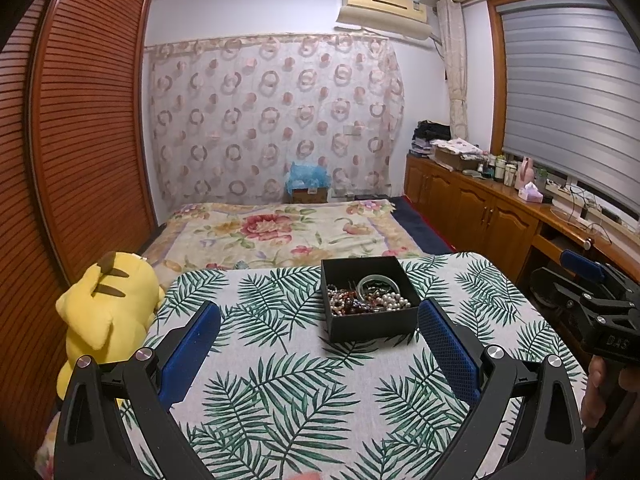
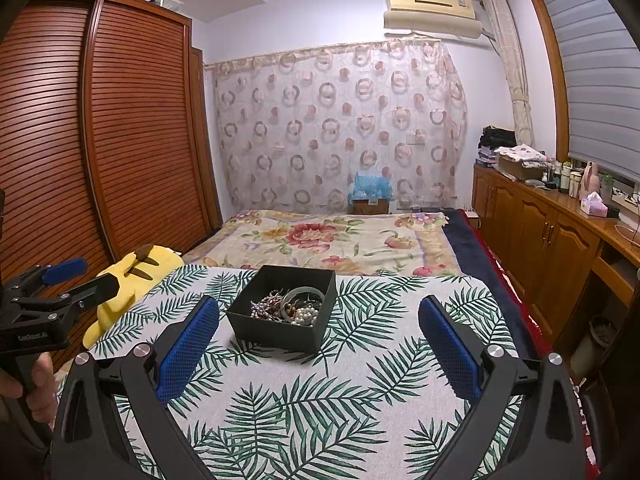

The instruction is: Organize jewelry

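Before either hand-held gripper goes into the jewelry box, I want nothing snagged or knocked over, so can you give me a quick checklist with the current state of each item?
1. Left hand-held gripper open and empty: ok.
2. Right hand-held gripper open and empty: ok.
3. Black box upright on the leaf-print cloth, lid off: ok.
4. Jewelry pieces separate enough to lift one alone: not ok, beads, pearls and bangle lie in a tangled heap.
5. Bare cloth beside the box for sorting: ok.
6. Yellow plush toy clear of the work area: ok, it sits off the cloth's left edge.
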### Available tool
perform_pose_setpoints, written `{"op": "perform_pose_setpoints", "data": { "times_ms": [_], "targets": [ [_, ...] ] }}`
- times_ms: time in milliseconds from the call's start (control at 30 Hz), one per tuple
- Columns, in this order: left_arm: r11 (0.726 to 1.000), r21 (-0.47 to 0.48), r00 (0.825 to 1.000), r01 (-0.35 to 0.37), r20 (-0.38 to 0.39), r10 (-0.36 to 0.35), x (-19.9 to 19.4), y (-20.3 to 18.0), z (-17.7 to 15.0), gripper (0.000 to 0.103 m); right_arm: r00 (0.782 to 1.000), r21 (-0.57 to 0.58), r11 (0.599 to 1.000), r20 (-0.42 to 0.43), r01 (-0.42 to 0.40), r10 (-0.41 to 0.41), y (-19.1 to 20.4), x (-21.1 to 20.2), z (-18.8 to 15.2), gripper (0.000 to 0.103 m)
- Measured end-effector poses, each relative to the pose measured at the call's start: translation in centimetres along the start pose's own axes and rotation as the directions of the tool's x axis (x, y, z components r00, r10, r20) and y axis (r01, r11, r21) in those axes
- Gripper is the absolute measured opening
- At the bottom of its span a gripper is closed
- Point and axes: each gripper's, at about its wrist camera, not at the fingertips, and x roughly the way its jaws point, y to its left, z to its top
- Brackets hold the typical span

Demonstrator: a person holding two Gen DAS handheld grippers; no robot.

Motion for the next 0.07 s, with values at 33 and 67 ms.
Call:
{"op": "perform_pose_setpoints", "data": {
  "times_ms": [33,67],
  "targets": [
    [1.000,0.000,1.000,-0.002,0.000,0.002,0.01,0.14,0.05,0.095,1.000,0.000,1.000,0.000,0.001,-0.001,0.08,0.03,-0.02,0.101],
    [1.000,0.001,1.000,-0.003,0.000,0.003,0.00,0.05,0.03,0.095,1.000,-0.001,1.000,0.000,0.000,0.000,0.02,0.02,0.01,0.101]
  ]
}}
